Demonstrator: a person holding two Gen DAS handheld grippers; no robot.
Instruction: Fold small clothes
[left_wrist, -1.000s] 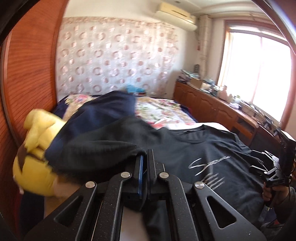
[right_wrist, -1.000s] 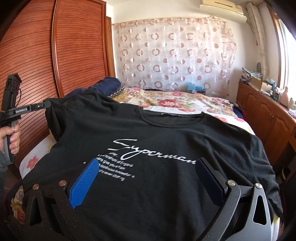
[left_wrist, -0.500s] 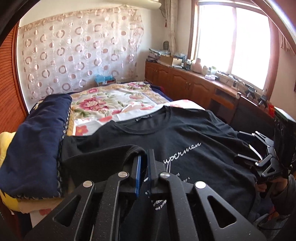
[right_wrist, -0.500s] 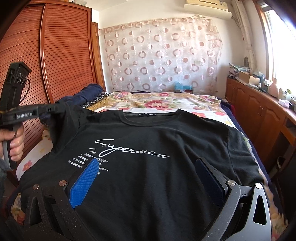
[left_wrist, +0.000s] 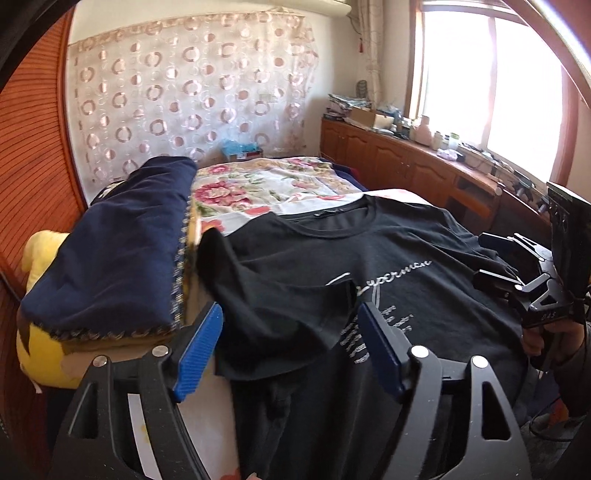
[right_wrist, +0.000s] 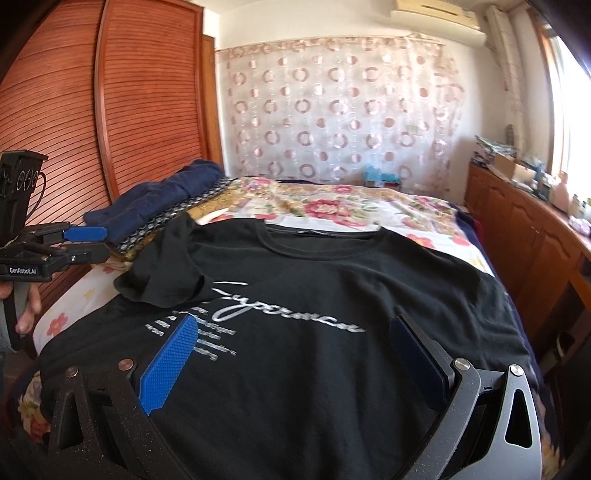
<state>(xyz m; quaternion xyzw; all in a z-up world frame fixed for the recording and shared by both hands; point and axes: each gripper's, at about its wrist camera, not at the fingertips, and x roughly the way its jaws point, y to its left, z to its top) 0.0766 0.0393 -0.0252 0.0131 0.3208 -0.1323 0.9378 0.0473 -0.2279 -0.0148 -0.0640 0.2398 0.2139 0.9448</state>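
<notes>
T-shirt is black with the silver script print, lying face up on the flowery bed, collar toward the curtain end. What changed: a second ago the left gripper had the left sleeve pinched tight; its jaws have just been opening and now stand spread, nothing clamped. The sleeve has flopped inward across the chest, its edge covering the start of the script. It sits loosely between the blue pads without being pressed, as far as I can tell. So I'd say the first sleeve fold is basically laid down, though it looks bunched rather than flat and may want smoothing.

Right gripper hovers over the shirt's lower half, jaws wide apart, holding nothing.

Hard to see: the hem is cut off behind both grippers, so no idea how it lies. The shirt's far right sleeve runs off toward the bed edge near the wooden cabinets, and I can't tell whether it's folded. Left of the shirt, a navy blanket half covers a yellow plush.
</notes>
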